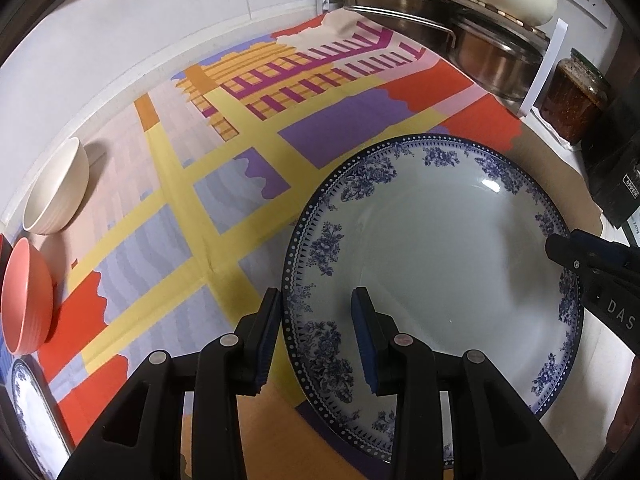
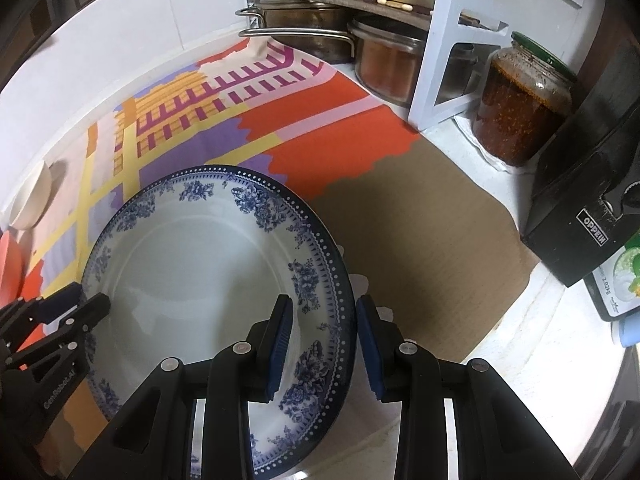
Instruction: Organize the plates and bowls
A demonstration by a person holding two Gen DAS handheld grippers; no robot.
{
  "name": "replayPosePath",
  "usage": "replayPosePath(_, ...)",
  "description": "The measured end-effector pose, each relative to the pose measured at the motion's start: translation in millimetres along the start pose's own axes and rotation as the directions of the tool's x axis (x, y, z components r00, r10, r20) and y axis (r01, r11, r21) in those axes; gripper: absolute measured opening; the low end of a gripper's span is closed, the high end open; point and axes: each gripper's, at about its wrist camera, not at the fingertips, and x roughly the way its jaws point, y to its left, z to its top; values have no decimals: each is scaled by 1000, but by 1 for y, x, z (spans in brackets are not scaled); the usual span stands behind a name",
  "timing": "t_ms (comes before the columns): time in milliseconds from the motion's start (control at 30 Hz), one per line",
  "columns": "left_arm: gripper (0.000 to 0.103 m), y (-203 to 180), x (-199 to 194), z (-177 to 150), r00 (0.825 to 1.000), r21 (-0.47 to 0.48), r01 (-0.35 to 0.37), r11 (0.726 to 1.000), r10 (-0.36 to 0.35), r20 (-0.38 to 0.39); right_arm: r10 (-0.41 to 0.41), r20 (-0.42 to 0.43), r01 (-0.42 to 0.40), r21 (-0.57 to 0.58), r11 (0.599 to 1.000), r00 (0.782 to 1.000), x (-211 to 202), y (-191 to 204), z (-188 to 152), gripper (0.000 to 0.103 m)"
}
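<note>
A large white plate with a blue floral rim [image 1: 440, 264] lies on the colourful mat [image 1: 180, 200]; it also shows in the right wrist view [image 2: 192, 264]. My left gripper [image 1: 316, 332] is open, its fingers straddling the plate's left rim. My right gripper [image 2: 324, 340] is open, its fingers straddling the plate's right rim; it also shows at the right of the left wrist view [image 1: 568, 256]. A cream bowl [image 1: 56, 188] and a coral bowl [image 1: 26, 296] lie on their sides at far left. Another blue-patterned plate [image 1: 28, 412] shows at the lower left edge.
Steel pots [image 1: 408, 12] under a white rack [image 2: 448, 60] stand at the back. A jar of red paste [image 2: 524, 108] and a black box [image 2: 580, 200] stand at right. A white wall [image 1: 100, 60] borders the mat's far side.
</note>
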Motion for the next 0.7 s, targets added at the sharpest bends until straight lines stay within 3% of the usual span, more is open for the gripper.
replayPosePath(500,47,-3,1,0,1000,13,14,1000,-14,2,18,-18,-17,12,1000,1000,5,0,-3,36)
replayPosePath(700,55,-1,-4,-1,1000,7,16,1000,-16,13,36,-17,-36,0,999,999,5,4,-3,47)
